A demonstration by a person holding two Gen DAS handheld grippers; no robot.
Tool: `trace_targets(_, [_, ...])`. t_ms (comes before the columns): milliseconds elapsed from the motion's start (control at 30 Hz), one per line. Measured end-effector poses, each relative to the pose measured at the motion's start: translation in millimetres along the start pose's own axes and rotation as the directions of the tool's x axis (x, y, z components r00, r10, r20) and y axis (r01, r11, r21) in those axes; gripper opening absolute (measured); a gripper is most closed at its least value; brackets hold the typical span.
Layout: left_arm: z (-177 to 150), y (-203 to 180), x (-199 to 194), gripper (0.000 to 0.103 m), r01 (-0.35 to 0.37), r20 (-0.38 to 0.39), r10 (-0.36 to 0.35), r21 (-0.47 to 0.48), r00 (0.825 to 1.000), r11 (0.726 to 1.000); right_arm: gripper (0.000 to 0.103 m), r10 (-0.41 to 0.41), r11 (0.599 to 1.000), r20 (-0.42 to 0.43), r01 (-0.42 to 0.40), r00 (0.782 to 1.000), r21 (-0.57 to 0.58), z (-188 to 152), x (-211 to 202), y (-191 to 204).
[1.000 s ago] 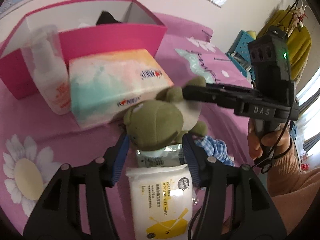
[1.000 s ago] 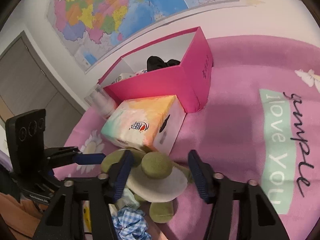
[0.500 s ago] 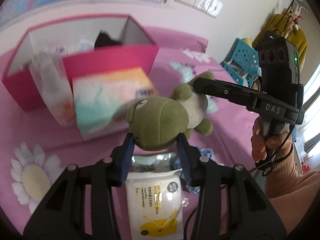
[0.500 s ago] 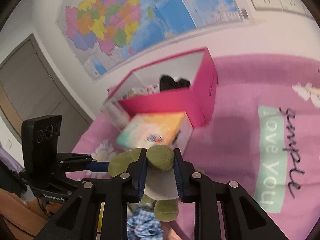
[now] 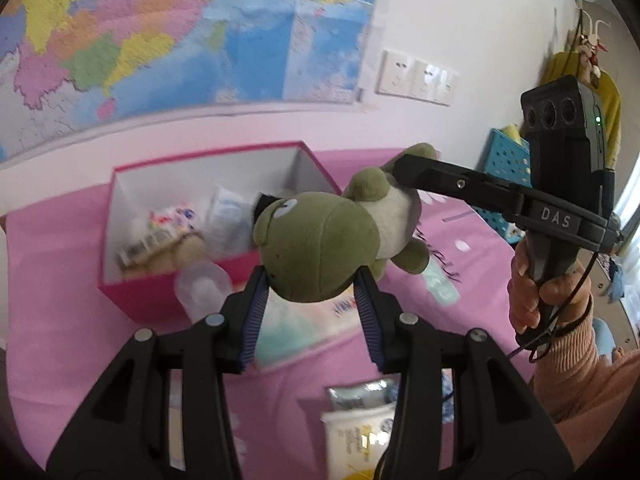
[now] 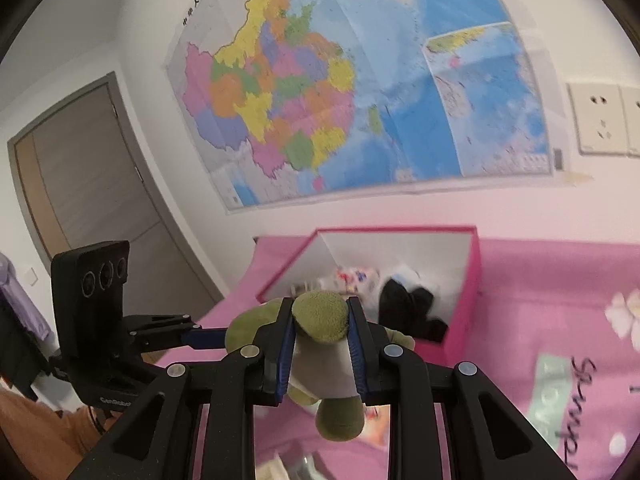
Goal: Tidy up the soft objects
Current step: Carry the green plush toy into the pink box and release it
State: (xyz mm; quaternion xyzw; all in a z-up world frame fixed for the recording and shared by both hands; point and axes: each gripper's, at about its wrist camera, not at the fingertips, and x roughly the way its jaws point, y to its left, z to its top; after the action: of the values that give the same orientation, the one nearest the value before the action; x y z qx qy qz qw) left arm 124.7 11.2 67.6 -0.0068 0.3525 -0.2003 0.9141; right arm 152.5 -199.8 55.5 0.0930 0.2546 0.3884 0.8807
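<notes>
A green plush toy [image 5: 320, 240] with a pale belly hangs in the air above the pink bedspread, held from two sides. My left gripper [image 5: 310, 280] is shut on its round head, the blue pads pressing both cheeks. In the left wrist view my right gripper [image 5: 400, 172] comes in from the right, clamped on the toy's body. The right wrist view shows the right gripper [image 6: 319, 308] shut on the plush toy [image 6: 340, 420], one green foot dangling below. My left gripper [image 6: 218, 336] reaches in from the left there. Behind the toy stands the open pink box [image 5: 132, 292].
The pink box [image 6: 468, 300] holds a black cloth [image 6: 408, 308] and small packets. Below the toy lie a tissue pack [image 5: 308, 328], a clear bottle [image 5: 202, 288] and a wet-wipes pack [image 5: 360, 428]. A blue crate [image 5: 508, 160] stands at the right; a wall map hangs behind.
Both grippers closed on the plush toy and lifted it off the bedspread. Both views tilted upward, so the wall map now fills the top.
</notes>
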Motion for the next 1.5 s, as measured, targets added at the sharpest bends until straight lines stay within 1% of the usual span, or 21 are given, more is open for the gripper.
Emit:
trace_targets(167, [18.5,21.7,6.1,0.046,-0.045,0.001,0.045,-0.023,0.999,0.999,0.024,0.021,1.000,0.012,-0.021,1.000,0.002,22.6,23.4,-0.7])
trace_targets(300, [30.1,35.2,13.9,0.046,-0.085,-0.013,0.084,-0.035,0.996,0.996,0.024,0.031,0.999,0.010,-0.031,0.999,0.017,37.9,46.6,-5.9])
trace_targets(500, [41.5,56.5,32.9,0.046,-0.149,-0.052,0.146,-0.043,0.988,0.988,0.024,0.028,0.998,-0.006,-0.028,1.000,0.055,46.4,77.5,-16.8])
trace_targets(567, [41.9,64.0,40.5,0.046,-0.164,-0.068,0.159,-0.065,0.985,0.984,0.025,0.021,0.998,-0.019,-0.020,1.000,0.061,47.3,88.1,-20.3])
trace_targets(733, [40.7,78.4,57.9,0.046,-0.180,-0.098,0.171,-0.093,0.980,0.979,0.025,0.008,0.997,-0.050,-0.004,0.999,0.081,44.6,111.2,-29.4])
trace_targets(900, [39.8,96.4,77.7,0.046,-0.171,-0.147,0.150,-0.144,0.978,0.975,0.025,0.001,0.994,-0.089,0.009,0.996,0.110,37.2,131.6,-39.5])
trace_targets(967, [38.3,100.6,82.4,0.046,-0.186,-0.154,0.161,-0.158,0.975,0.970,0.025,-0.009,0.993,-0.100,0.020,0.995,0.115,34.7,138.1,-43.2])
trace_targets(1033, [36.1,106.9,85.3,0.046,-0.191,-0.165,0.161,-0.184,0.973,0.964,0.029,-0.021,0.991,-0.119,0.036,0.993,0.130,31.3,145.4,-48.8])
trace_targets(1133, [33.5,110.8,82.2,0.046,-0.194,-0.157,0.165,-0.193,0.974,0.962,0.032,-0.071,0.988,-0.137,0.089,0.988,0.129,26.8,148.5,-53.2])
trace_targets(1300, [29.8,109.3,69.5,0.046,-0.192,-0.125,0.170,-0.189,0.977,0.963,0.033,-0.097,0.987,-0.119,0.111,0.988,0.114,25.3,138.4,-54.3])
trace_targets(1433, [28.7,105.9,63.1,0.046,-0.192,-0.111,0.174,-0.176,0.978,0.966,0.033,-0.088,0.987,-0.147,0.106,0.985,0.118,23.8,139.9,-58.4])
trace_targets(1500, [29.0,104.1,62.4,0.046,-0.192,-0.109,0.175,-0.173,0.979,0.966,0.033,-0.075,0.989,-0.191,0.098,0.979,0.114,21.0,149.1,-59.7])
